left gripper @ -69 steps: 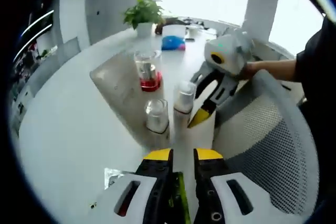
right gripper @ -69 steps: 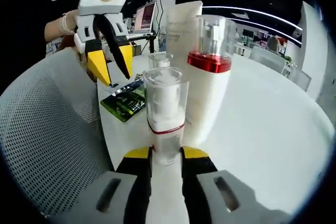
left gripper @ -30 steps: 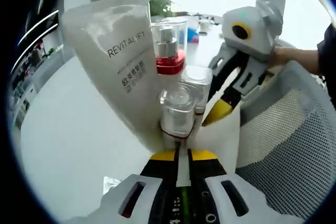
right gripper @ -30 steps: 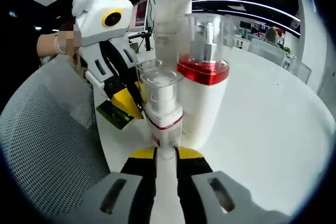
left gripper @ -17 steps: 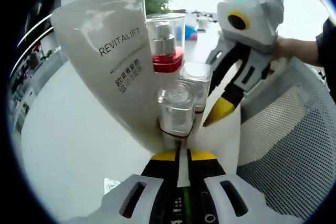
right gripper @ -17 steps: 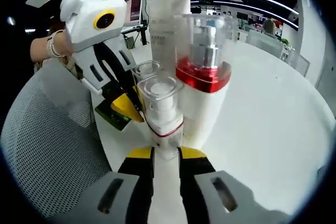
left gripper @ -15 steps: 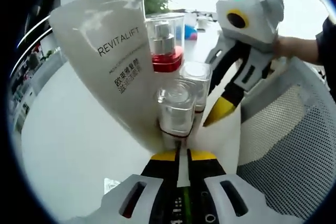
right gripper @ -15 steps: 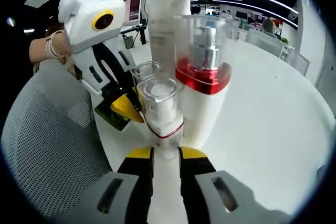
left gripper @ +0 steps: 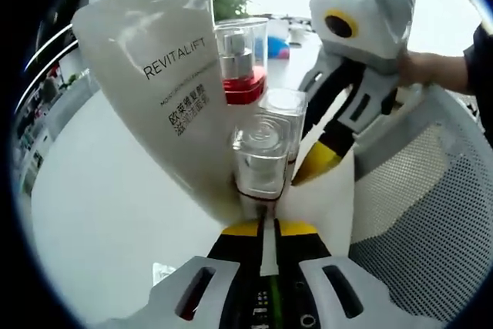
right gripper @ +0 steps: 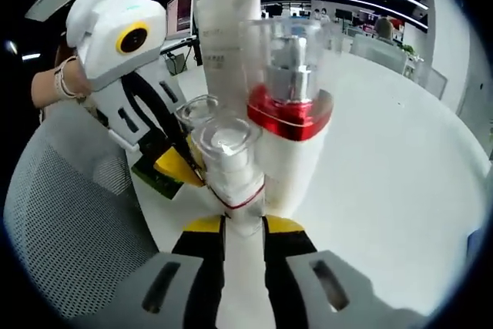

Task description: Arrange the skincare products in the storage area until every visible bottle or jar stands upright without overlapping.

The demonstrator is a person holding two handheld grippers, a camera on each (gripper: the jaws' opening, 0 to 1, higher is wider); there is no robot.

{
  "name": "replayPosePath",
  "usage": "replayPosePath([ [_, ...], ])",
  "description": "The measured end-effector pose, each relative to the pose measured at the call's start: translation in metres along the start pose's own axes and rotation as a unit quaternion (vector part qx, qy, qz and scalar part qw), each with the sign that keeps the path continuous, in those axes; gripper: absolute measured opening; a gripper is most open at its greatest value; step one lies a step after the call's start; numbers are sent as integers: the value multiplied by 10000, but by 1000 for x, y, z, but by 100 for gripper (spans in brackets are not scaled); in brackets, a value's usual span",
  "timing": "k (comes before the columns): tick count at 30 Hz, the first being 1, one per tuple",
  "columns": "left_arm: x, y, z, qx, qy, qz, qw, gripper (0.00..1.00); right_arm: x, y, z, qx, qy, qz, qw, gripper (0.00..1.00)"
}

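Two grippers each pinch a small clear-capped bottle at its base, apparently to steady it upright. The left gripper (left gripper: 259, 226) holds the near bottle (left gripper: 260, 161); the right gripper (right gripper: 243, 225) holds the second bottle (right gripper: 229, 166). Just beyond the jaws stand the red-collared pump bottle (right gripper: 290, 130) and the white tube (left gripper: 173, 90), crowded together. Compared with half a second ago, both views sit slightly closer; the grips are unchanged.

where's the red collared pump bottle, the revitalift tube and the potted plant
red collared pump bottle (right gripper: 289, 117), right gripper view, on its red collar
revitalift tube (left gripper: 166, 98), left gripper view, on the printed face below the name
potted plant (left gripper: 229, 1), left gripper view, on the green leaves behind the tube
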State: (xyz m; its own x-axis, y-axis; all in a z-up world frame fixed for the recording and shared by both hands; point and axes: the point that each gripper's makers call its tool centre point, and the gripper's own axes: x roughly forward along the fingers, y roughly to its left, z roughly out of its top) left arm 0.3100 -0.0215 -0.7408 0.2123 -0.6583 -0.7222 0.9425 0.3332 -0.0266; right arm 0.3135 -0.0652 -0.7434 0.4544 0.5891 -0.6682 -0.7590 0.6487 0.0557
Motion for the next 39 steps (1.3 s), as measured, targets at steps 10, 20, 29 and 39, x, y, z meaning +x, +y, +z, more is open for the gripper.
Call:
replayPosePath([
  [10, 2, 0, 1, 9, 24, 7, 10000, 2, -2, -2, -2, -20, -6, -7, 10000, 16],
  [20, -13, 6, 2, -99, -45, 171, 9998, 5, -14, 2, 2, -78, -69, -44, 9999, 21],
  [29, -39, 13, 5, -141, -161, 469, 9987, 14, -32, 5, 11, -226, -88, -241, 9994, 33],
  [39, -70, 9, 10, -222, -431, 695, 9964, 29, -55, 12, 28, -292, -161, -393, 9987, 47],
])
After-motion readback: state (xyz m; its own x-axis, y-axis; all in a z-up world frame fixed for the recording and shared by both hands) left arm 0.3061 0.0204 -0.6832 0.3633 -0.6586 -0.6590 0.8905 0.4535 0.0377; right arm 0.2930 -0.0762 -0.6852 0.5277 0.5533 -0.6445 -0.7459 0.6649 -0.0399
